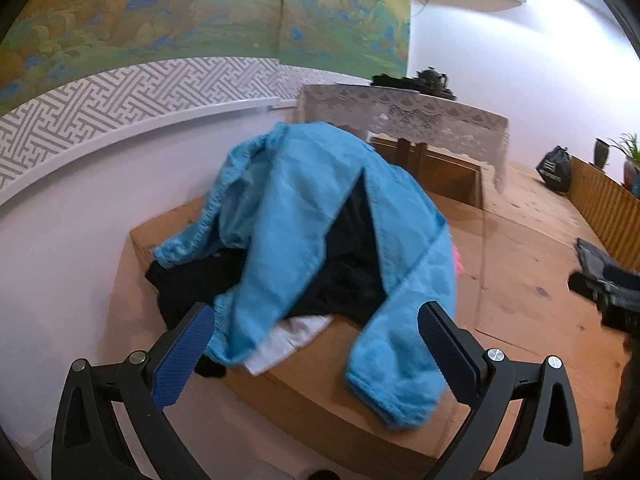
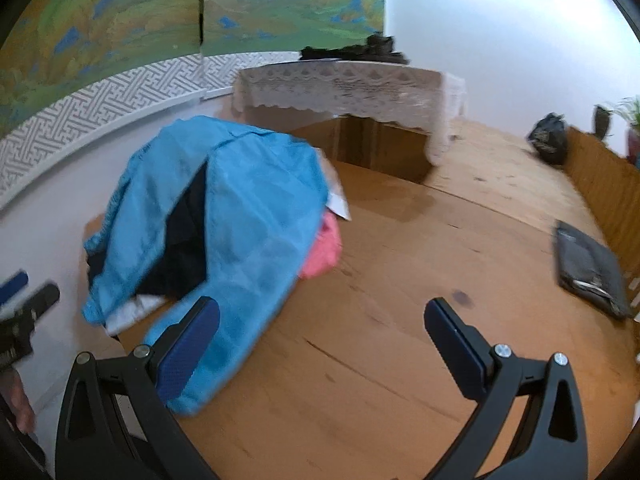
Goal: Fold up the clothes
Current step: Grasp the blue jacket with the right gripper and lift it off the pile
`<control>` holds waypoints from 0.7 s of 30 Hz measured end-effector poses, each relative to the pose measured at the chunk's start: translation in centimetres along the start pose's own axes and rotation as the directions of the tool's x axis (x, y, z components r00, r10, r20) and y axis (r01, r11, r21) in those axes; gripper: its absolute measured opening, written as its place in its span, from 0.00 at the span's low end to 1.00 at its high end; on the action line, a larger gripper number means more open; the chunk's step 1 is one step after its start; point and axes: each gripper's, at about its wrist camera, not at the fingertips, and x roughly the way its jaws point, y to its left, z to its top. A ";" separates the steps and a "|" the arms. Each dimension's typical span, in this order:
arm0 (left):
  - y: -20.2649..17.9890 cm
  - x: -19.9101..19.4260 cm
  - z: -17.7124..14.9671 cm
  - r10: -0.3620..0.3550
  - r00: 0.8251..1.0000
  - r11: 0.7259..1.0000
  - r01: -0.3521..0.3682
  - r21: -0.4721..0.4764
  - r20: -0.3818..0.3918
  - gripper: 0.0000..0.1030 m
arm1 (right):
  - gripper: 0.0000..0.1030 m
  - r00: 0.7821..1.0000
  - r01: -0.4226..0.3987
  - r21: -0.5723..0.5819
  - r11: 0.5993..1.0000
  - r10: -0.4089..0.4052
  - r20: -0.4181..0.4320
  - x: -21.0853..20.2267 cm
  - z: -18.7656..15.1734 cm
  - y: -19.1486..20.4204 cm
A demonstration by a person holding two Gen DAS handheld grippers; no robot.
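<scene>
Blue-padded and spread wide, my left gripper [image 1: 316, 354] holds nothing; its fingers frame the near end of a heap of clothes, and a leg of the blue trousers [image 1: 320, 216] hangs down between them over the edge of the wooden platform [image 1: 532, 248]. My right gripper [image 2: 322, 350] is just as wide apart and also empty, with its left pad [image 2: 188, 354] just in front of the trousers' trailing cuff and its right pad over bare wood. These trousers are draped on top of the pile, at the platform's corner beside the white wall. Under them lies a dark garment [image 1: 340, 264], a white piece [image 1: 292, 340] pokes out at the near edge, and a pink garment [image 2: 324, 248] shows at the pile's right side. Well apart on the right, near the low wooden rail, a grey folded garment [image 2: 588, 268] lies flat. Behind the pile stands a table with a lace cloth [image 1: 404, 116].
</scene>
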 end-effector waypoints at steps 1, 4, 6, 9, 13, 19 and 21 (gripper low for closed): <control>0.4 0.3 0.3 0.007 1.000 1.000 -0.007 -0.002 0.003 0.99 | 1.00 1.000 -0.022 0.008 1.000 0.022 -0.012 1.1 1.0 0.5; 1.6 1.4 1.1 0.028 1.000 1.000 -0.028 -0.007 0.013 0.99 | 1.00 0.995 -0.080 0.017 0.997 0.081 -0.052 4.8 4.3 2.5; 2.4 2.2 1.5 0.044 0.999 0.999 -0.043 -0.010 0.016 0.99 | 1.00 0.992 -0.104 0.019 0.994 0.105 -0.067 7.4 6.4 4.0; 3.7 3.5 2.0 0.060 0.998 0.998 -0.060 -0.028 0.019 0.99 | 1.00 0.991 -0.116 0.022 0.993 0.117 -0.061 11.2 9.5 6.3; 5.2 5.4 2.5 0.072 0.997 0.996 -0.071 -0.045 0.015 0.99 | 1.00 0.991 -0.108 -0.002 0.994 0.108 -0.079 16.3 12.5 9.1; 7.1 7.6 2.9 0.107 0.994 0.993 -0.106 -0.050 0.011 0.99 | 1.00 0.974 -0.159 0.079 0.984 0.169 -0.151 23.6 15.7 11.8; 7.7 8.0 2.9 0.119 0.993 0.992 -0.119 -0.052 0.012 0.99 | 1.00 0.961 -0.185 0.144 0.972 0.209 -0.178 25.3 16.4 12.2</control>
